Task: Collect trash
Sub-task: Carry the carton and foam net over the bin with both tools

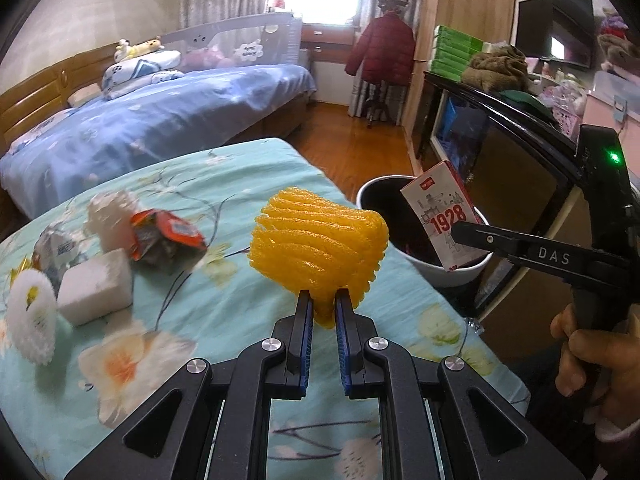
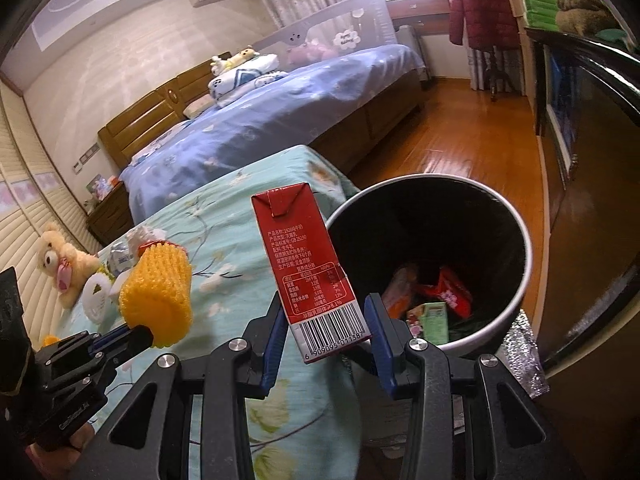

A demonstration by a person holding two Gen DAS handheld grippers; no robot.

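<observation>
Right wrist: right tool (image 2: 326, 330) grips milk carton (image 2: 310, 268) beside bin (image 2: 516, 240).

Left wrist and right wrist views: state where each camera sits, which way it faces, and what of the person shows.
Left wrist: rides the left gripper, facing across the floral bed; shut on the yellow foam net; the person's right hand shows.
Right wrist: rides the right gripper, facing the trash bin; shut on the milk carton; no clear hand visible.
Shared: net, carton, bin, blue bed.
</observation>
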